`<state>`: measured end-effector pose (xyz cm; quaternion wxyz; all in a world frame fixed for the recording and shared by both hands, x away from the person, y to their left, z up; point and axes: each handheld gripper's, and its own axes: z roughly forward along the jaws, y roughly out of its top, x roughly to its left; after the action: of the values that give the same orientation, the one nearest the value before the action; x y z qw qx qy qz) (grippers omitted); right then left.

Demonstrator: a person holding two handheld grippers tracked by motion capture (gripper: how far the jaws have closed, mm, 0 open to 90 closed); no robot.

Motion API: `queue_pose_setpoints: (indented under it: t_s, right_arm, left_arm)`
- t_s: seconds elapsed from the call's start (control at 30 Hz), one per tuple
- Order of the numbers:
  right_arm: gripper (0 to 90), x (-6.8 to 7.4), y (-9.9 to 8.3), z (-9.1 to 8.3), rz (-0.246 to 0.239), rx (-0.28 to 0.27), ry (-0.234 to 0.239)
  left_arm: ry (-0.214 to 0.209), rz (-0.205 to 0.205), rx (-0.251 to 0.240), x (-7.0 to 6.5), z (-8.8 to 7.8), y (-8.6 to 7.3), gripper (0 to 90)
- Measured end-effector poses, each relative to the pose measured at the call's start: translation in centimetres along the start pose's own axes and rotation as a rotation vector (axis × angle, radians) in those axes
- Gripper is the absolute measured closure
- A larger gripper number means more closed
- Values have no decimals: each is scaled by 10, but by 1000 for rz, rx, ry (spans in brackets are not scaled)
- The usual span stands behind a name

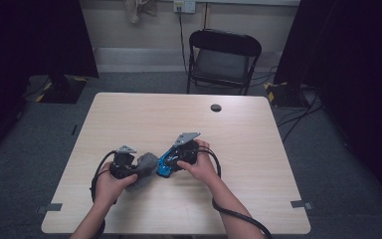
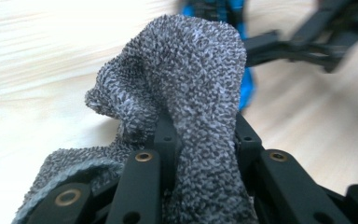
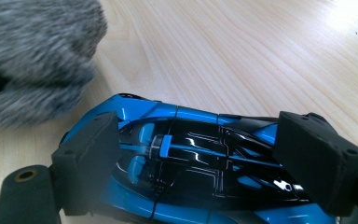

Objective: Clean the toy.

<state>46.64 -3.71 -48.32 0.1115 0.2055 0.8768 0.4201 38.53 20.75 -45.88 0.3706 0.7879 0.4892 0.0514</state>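
Cloth and car sit side by side at the near middle of the counter (image 1: 129, 107), and the coming wipe turns on how they face each other. The blue toy car (image 1: 166, 163) lies with its long axis running from near-left to far-right in the high view, clamped across its body by the fingers (image 3: 91, 156) of the right gripper (image 1: 175, 160), whose pads press on its two ends, so they stand wide apart with the car held between them. Just to its left, touching or almost touching its near-left end, hangs the grey terry cloth (image 1: 145, 167). The left gripper (image 1: 137, 169) has its fingers (image 2: 165, 140) nearly closed, pinching a fold of that cloth, which bunches up above them and drapes down over the linkage. From the left gripper view the car lies straight ahead and slightly right, just beyond the raised fold. The left hand (image 1: 108, 185) is therefore the one placed to carry the cloth rightward along the car's length, while the right hand (image 1: 201, 167) seems set to steady it.
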Motion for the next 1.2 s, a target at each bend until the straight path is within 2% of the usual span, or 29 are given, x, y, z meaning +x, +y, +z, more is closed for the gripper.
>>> queue_pose_setpoints:
  t_s: [0.17, 0.2, 0.23, 0.33, 0.5, 0.57, 0.63, 0.7, 0.87, 0.97, 1.07, 1.2]
  right_arm:
    - [143, 0, 0, 0, -2, -1, 2]
    - [143, 0, 0, 0, -3, -3, 3]
    - [143, 0, 0, 0, -3, -3, 3]
    - [143, 0, 0, 0, -3, -1, 4]
    - [143, 1, 0, 0, -4, 0, 4]
    - [143, 1, 0, 0, -4, 1, 4]
    - [143, 1, 0, 0, -4, 0, 3]
    - [143, 1, 0, 0, -3, 0, 3]
    - [143, 2, 0, 0, -3, 1, 2]
    - [143, 2, 0, 0, -6, -2, 4]
    - [143, 2, 0, 0, -5, -5, 4]
    - [143, 3, 0, 0, -5, -3, 5]
  left_arm:
    - [22, -13, -5, 11, 3, -6, 644]
    - [23, -5, -18, 12, 2, -7, 566]
    - [27, 0, -25, 13, 2, -6, 566]
    - [38, 1, -57, 12, -3, -4, 423]
    - [50, 26, -75, 14, -13, -2, 372]
    - [75, 48, -76, 16, -18, -2, 359]
    - [85, 40, -78, 20, -21, -4, 358]
    - [77, 43, -69, 23, -21, -7, 369]
    - [71, 19, -45, 29, -14, -14, 398]
    - [54, 8, -34, 30, -9, -16, 415]
    - [55, 13, -19, 29, -3, -19, 426]
    - [58, 37, -3, 28, 2, -19, 484]
